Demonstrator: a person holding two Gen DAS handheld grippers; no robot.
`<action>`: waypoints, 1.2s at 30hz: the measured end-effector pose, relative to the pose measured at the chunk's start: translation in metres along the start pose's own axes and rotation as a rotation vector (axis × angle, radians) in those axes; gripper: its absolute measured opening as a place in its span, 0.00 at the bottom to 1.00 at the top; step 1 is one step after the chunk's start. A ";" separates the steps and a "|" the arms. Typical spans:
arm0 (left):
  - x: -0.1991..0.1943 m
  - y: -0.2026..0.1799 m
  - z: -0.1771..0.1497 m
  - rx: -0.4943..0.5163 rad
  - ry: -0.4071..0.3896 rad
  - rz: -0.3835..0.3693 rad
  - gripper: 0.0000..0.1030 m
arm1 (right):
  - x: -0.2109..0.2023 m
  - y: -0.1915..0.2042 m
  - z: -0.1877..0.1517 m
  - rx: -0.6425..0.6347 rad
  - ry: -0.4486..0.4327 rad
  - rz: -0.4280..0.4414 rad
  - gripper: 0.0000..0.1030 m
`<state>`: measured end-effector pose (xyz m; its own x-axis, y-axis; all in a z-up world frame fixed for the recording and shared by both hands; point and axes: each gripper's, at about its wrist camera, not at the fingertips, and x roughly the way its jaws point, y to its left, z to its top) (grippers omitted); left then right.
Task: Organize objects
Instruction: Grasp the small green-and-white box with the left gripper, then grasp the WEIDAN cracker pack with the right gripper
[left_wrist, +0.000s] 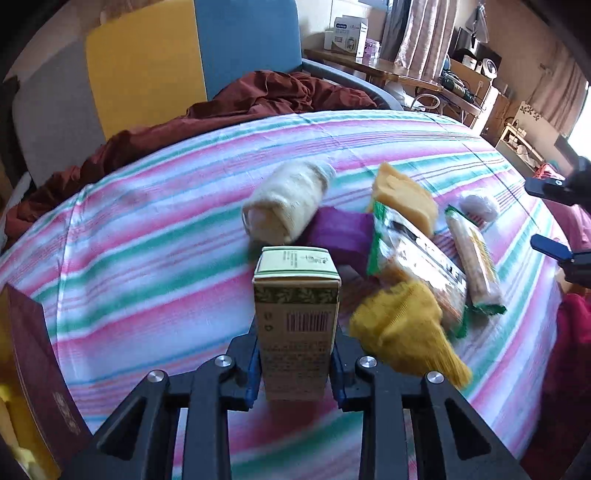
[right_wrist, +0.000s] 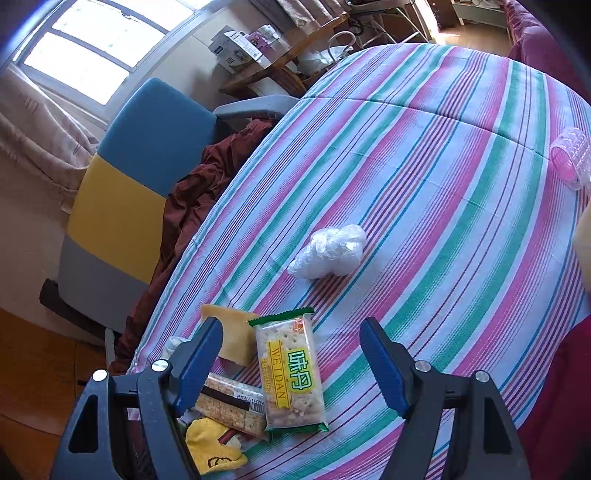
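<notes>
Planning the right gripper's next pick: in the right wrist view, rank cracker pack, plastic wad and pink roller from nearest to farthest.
1. Cracker pack: between the right gripper's open fingers.
2. Plastic wad: mid-bed, straight ahead.
3. Pink roller: far right edge.

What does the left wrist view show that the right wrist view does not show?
Only the left wrist view: the left gripper shut on a small green box, a rolled cream towel, a purple item.
Only the right wrist view: a pink roller.
Both: the striped cloth, the cracker packet, the open right gripper.
</notes>
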<state>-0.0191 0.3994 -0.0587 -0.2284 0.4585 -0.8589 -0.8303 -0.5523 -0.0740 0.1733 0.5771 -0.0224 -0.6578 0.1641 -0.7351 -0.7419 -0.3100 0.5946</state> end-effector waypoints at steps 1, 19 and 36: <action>-0.006 -0.001 -0.011 -0.022 0.015 -0.023 0.29 | 0.000 -0.004 0.001 0.018 -0.004 -0.005 0.75; -0.016 -0.028 -0.063 0.068 0.020 -0.019 0.29 | 0.006 -0.010 0.001 0.026 -0.019 -0.108 0.75; -0.024 -0.023 -0.079 0.019 -0.066 -0.059 0.29 | 0.046 0.037 -0.027 -0.276 0.159 -0.143 0.75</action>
<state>0.0452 0.3464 -0.0767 -0.2116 0.5350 -0.8179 -0.8527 -0.5100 -0.1130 0.1196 0.5483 -0.0428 -0.5051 0.0826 -0.8591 -0.7473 -0.5400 0.3874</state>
